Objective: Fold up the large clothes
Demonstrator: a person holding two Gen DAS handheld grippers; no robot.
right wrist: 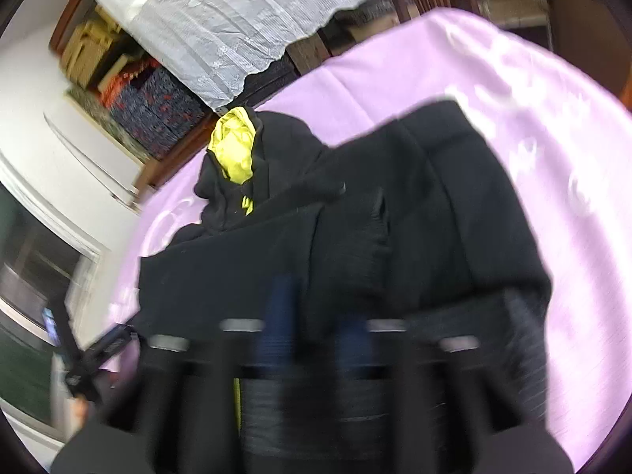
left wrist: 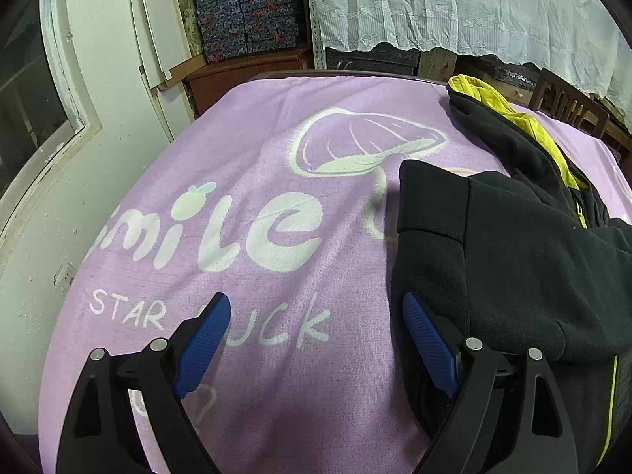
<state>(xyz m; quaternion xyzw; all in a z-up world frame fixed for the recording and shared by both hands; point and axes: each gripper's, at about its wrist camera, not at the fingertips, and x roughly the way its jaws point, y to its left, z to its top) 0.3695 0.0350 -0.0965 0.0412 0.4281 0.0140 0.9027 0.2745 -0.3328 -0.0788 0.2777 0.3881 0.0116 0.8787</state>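
A black hoodie (left wrist: 513, 245) with a yellow-green hood lining (left wrist: 493, 102) lies on the right part of a purple blanket (left wrist: 237, 158) printed with a mushroom and white letters. My left gripper (left wrist: 315, 299) hovers open over the blanket with nothing between its blue pads. Its right finger (left wrist: 428, 339) sits at the hoodie's folded left edge. The right wrist view is blurred. There my right gripper (right wrist: 314, 316) has its blue pads close together on a fold of the black hoodie (right wrist: 395, 205), which drapes away from it towards the yellow lining (right wrist: 233, 146).
The blanket covers a table with a dark wooden rim (left wrist: 355, 73). Behind it stand stacked patterned boxes (left wrist: 245, 15), a white lace curtain (left wrist: 454, 4) and a wooden chair (left wrist: 568, 106). A white wall with a window frame (left wrist: 59, 118) is close on the left.
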